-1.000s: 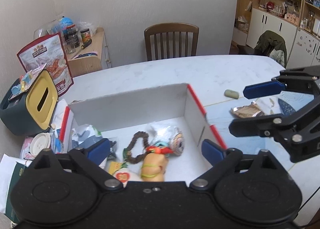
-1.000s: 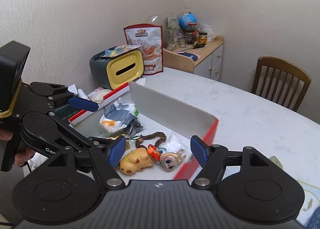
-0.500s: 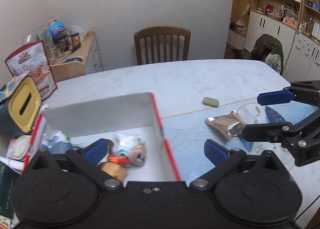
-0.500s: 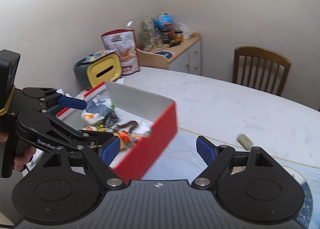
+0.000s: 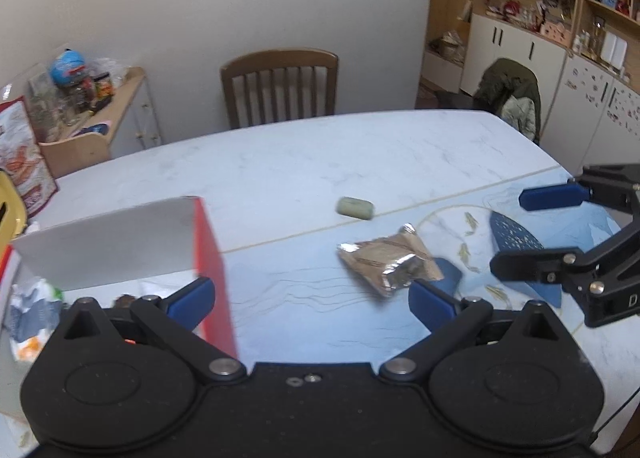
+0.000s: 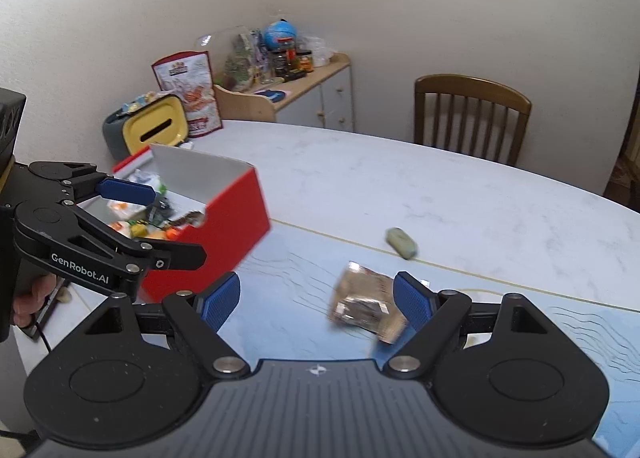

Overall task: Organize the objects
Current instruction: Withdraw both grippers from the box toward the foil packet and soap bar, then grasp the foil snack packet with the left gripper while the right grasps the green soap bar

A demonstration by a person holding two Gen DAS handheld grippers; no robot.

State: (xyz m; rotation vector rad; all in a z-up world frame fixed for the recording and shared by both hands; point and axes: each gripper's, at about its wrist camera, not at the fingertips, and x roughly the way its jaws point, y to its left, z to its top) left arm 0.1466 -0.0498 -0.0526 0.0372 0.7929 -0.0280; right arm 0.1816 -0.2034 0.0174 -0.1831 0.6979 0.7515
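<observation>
Crinkled silver-and-brown foil snack packet (image 5: 390,264) lying flat on the pale marble-patterned table (image 5: 304,162), well apart from the red cardboard box with white lining (image 6: 224,214), near a small grey-green oblong lump (image 5: 355,208). Probably light, soft, slippery; best pinched across a crimped end seam. Right gripper (image 6: 316,300) just above it, jaws having just opened wide, empty, one pad beside the packet. Left gripper (image 5: 312,300) likewise spread wide, holding nothing.

Box (image 6: 224,226) is showing red outside, white inside. Foil packet (image 5: 390,262) is looking silver-brown, the small lump (image 5: 355,208) pale green. Desk (image 5: 320,154) is showing white marble with a blue patterned patch.
</observation>
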